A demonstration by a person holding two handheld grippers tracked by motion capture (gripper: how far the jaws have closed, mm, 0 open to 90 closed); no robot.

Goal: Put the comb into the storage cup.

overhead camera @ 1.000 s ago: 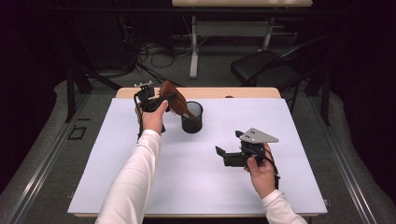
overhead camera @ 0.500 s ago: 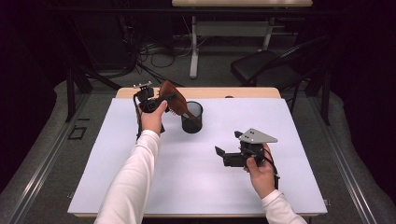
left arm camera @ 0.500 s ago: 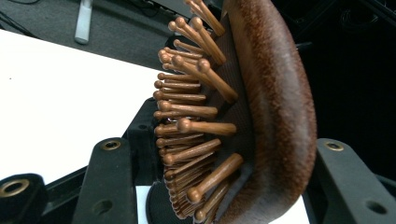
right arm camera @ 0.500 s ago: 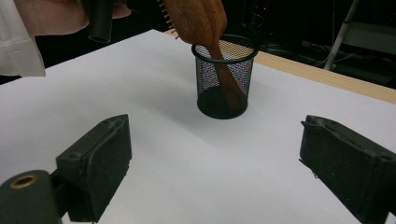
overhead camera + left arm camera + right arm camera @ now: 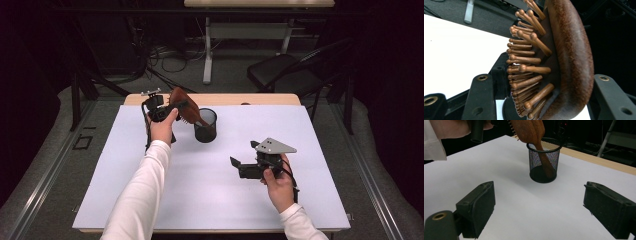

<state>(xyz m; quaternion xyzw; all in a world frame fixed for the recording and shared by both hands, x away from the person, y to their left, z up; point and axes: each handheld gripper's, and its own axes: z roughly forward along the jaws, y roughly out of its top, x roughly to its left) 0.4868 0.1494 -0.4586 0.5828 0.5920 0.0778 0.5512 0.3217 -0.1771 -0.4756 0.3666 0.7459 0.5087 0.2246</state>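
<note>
A brown wooden hairbrush point(image 5: 183, 101) leans at a slant with its handle down inside a black mesh cup point(image 5: 205, 126) at the back of the white table. My left gripper point(image 5: 175, 108) is shut on the brush head. In the left gripper view the bristles point(image 5: 529, 62) point at one jaw and the rounded back lies against the other. My right gripper point(image 5: 244, 154) hovers low over the table to the right of the cup, open and empty. In the right gripper view its jaws frame the cup point(image 5: 543, 162) and the brush handle point(image 5: 546, 163) inside it.
A white sheet point(image 5: 210, 200) covers the table, with a strip of wooden top point(image 5: 250, 99) showing at the far edge. Behind the table are a dark chair point(image 5: 290, 75), floor cables and another table's legs.
</note>
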